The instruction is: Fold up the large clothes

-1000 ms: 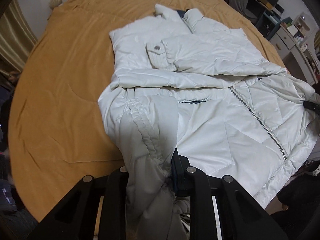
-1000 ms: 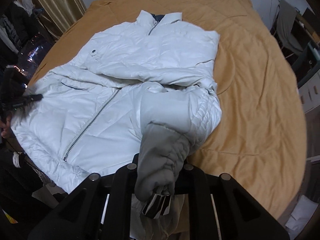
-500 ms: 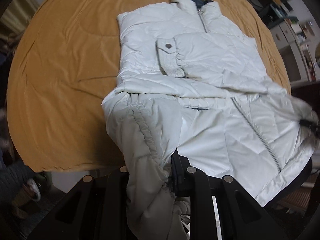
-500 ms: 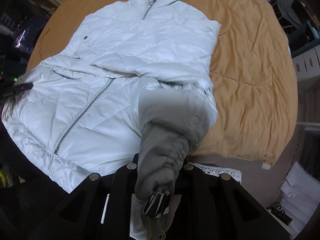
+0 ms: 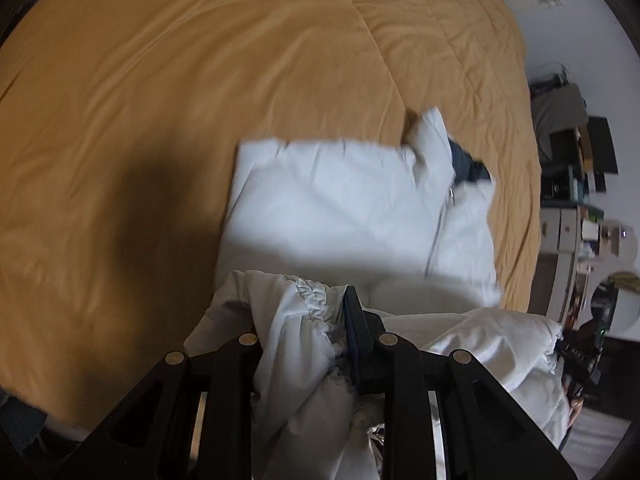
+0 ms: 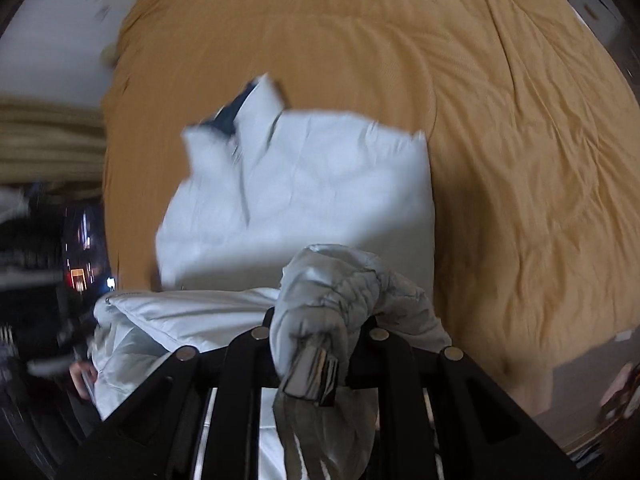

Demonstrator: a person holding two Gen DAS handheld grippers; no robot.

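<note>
A white puffer jacket (image 5: 340, 208) lies on an orange-covered bed (image 5: 200, 80), collar at the far end, dark lining showing. My left gripper (image 5: 308, 320) is shut on the jacket's gathered hem at its left corner and holds it lifted over the upper half. My right gripper (image 6: 316, 320) is shut on the hem at the right corner of the jacket (image 6: 304, 196), with a label hanging from the bunched cloth. The lifted bottom half hides the jacket's middle. Both views are blurred.
The orange bedspread (image 6: 500, 140) stretches wide around the jacket. A desk and shelves with clutter (image 5: 580, 184) stand right of the bed. Curtains (image 6: 44, 136) and dark objects are on the left side. The floor (image 6: 592, 400) shows past the bed's near edge.
Both grippers have carried the jacket's bottom hem up and forward toward the collar, so the lower half is now raised over the upper half. The folded sleeves are no longer visible.
</note>
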